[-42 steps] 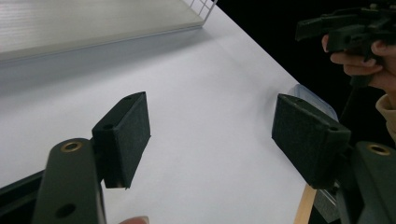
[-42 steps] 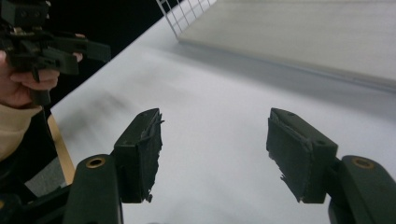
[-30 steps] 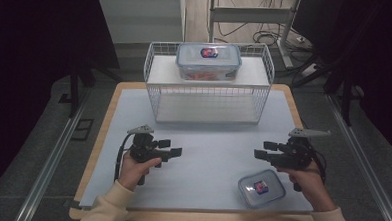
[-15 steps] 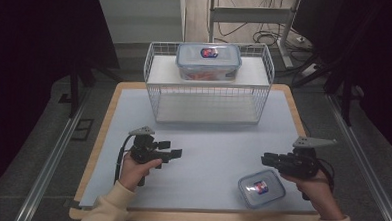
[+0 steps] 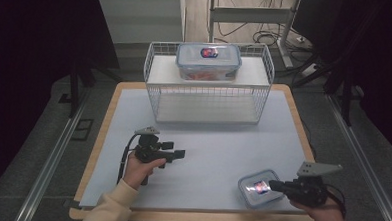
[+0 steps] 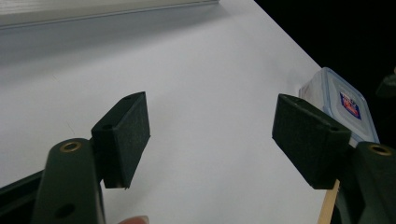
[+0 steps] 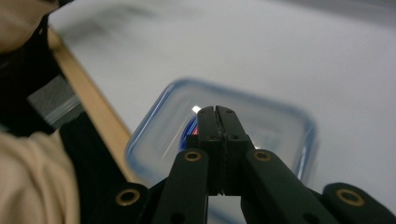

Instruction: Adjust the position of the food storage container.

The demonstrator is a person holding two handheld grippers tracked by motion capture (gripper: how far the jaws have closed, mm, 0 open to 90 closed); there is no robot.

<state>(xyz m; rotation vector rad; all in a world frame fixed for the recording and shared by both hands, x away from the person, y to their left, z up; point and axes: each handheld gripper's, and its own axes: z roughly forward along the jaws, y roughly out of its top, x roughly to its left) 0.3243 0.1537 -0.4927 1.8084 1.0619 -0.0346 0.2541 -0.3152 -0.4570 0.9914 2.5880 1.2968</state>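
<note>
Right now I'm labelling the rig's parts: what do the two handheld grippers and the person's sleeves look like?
Both are black pistol-style tools. The left gripper has blocky black pads, brass-coloured pivot rivets and a black cable trailing back. The right gripper has slim black jaws with the same rivets. Each carries a grey triangular plate on top. The sleeve is cream.

Wide bare stretch of the white-topped wooden bench [image 5: 222,141] lies open between both tools. The white wire basket [image 5: 207,98] blocks the far edge, with a large clear blue-rimmed lidded container [image 5: 208,61] on top. The small clear blue-rimmed lidded box [image 5: 258,187] sits near the front right edge, just under the right tool [image 5: 273,185]; left tool [image 5: 179,153] has free space ahead.
</note>
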